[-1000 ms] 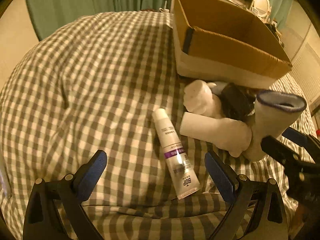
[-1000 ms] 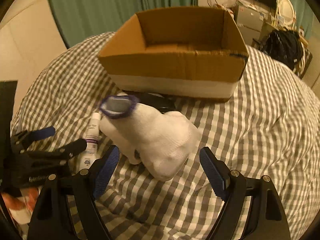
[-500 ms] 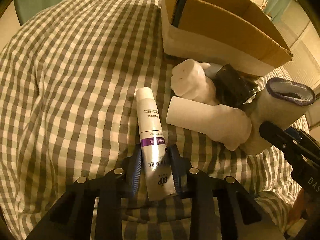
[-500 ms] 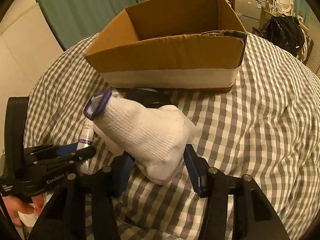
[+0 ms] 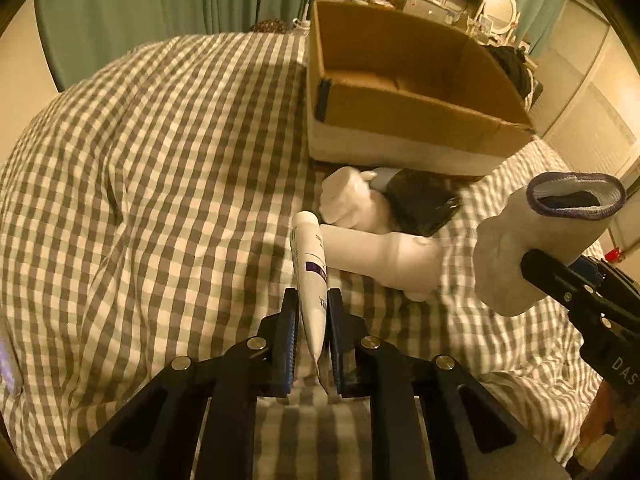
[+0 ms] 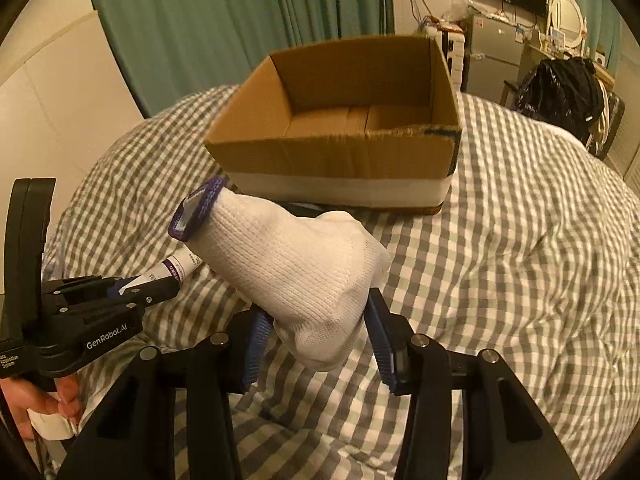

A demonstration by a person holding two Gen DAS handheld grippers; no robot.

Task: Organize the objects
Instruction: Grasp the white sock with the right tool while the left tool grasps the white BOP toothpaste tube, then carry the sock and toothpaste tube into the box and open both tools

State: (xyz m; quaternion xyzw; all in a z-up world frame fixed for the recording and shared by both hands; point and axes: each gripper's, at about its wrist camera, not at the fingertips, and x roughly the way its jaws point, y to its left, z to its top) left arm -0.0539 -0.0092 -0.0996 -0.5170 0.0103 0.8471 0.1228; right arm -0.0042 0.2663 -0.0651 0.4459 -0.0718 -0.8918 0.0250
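A: Left tool (image 5: 312, 336) status?
B: Clamped on the white squeeze tube with purple band (image 5: 309, 276), cap end raised off the grey-and-white checked bed cover (image 5: 160, 200).
A: Middle?
B: Loose white and dark socks (image 5: 372, 220) lie beside the tube, just in front of the open brown cardboard box (image 6: 340, 160).
A: Right tool (image 6: 316, 332)?
B: Pinching the white knit sock with purple cuff (image 6: 288, 268), held above the bed.

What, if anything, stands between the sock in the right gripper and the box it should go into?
Nothing visible does. The right gripper holds the sock above the bed, and the open box lies straight ahead, with only its near wall to clear.
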